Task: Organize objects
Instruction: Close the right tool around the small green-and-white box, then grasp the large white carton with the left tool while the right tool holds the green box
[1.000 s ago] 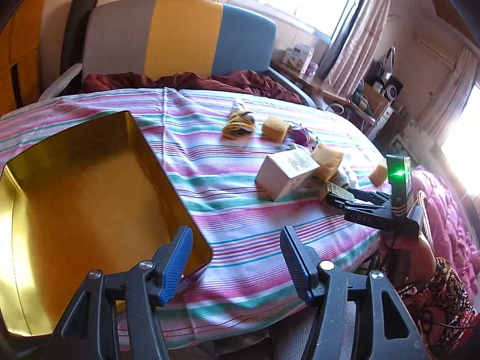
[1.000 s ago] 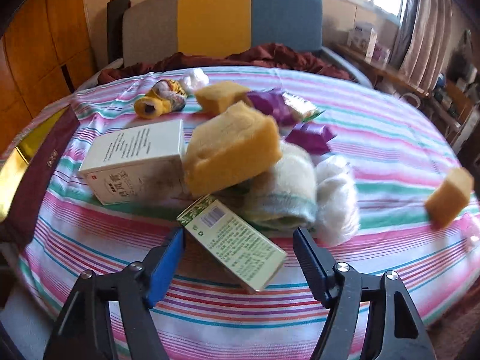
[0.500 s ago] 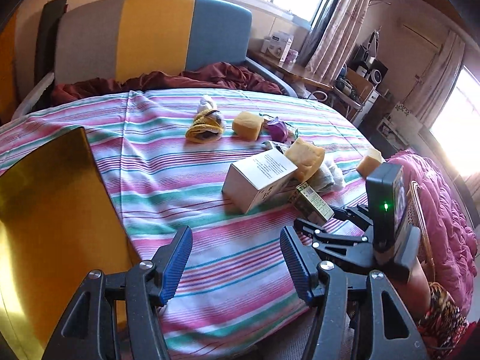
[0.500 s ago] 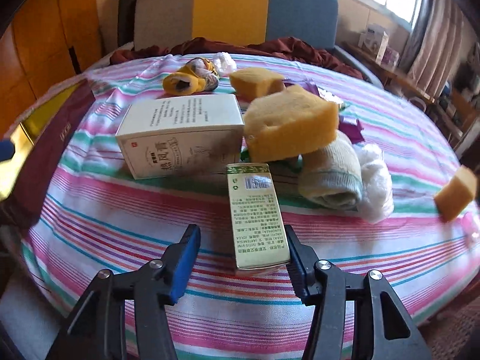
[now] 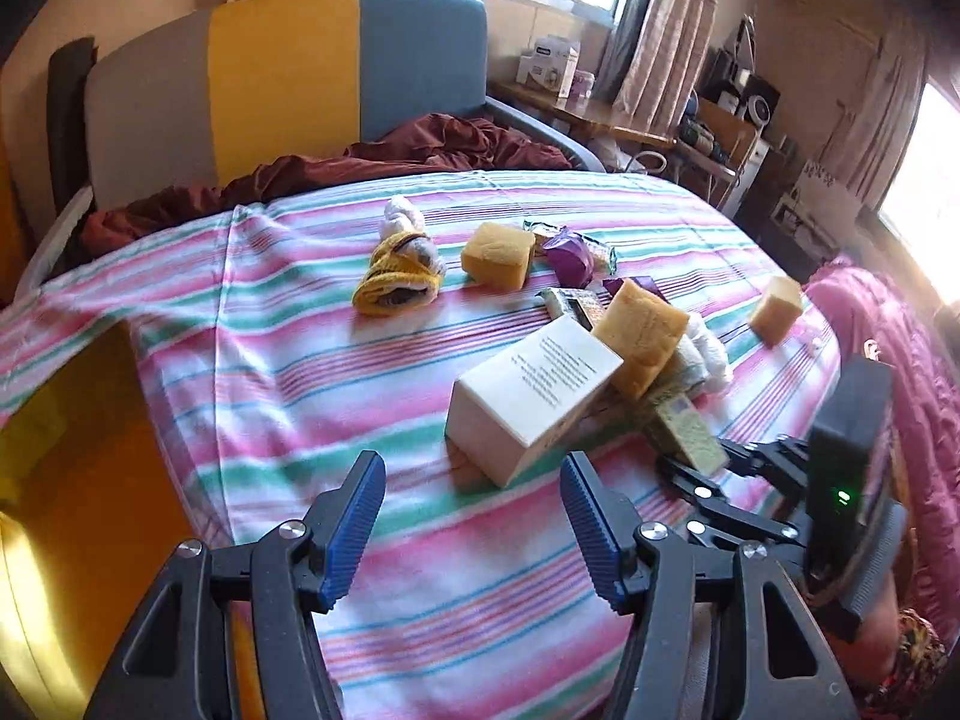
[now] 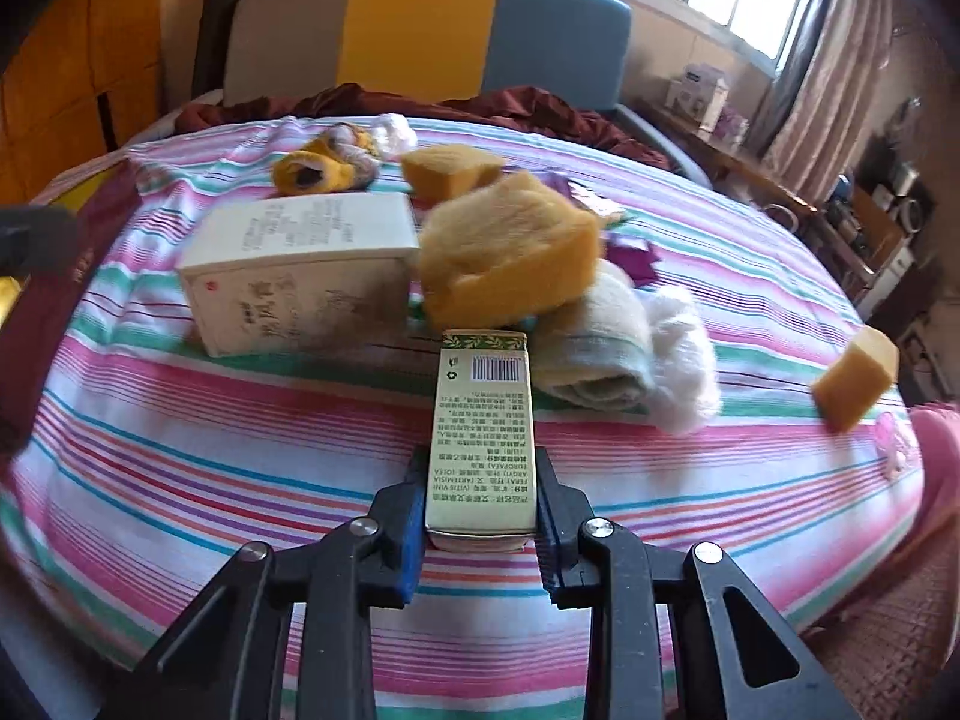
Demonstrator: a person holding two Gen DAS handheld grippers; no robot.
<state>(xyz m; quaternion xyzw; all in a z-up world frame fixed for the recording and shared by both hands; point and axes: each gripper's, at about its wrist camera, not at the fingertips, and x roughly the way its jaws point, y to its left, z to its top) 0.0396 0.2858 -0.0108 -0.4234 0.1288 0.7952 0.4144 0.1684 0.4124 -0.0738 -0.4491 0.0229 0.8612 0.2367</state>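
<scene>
Green-topped carton's (image 6: pixel 483 438) near end between right gripper's (image 6: pixel 480 516) fingers (image 6: pixel 410 516).

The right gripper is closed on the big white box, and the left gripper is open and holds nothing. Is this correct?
Not quite. The right gripper is closed on the narrow green box, not the big white box, which lies untouched further back on the striped cloth; the right wrist view shows this. The left gripper is indeed open and empty.

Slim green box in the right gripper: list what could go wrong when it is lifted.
1. The right gripper pinches only the near end of the slim green box, so it may droop or slip.
2. Its far end sits under the yellow sponge, beside the rolled towel; lifting could topple the sponge.
</scene>
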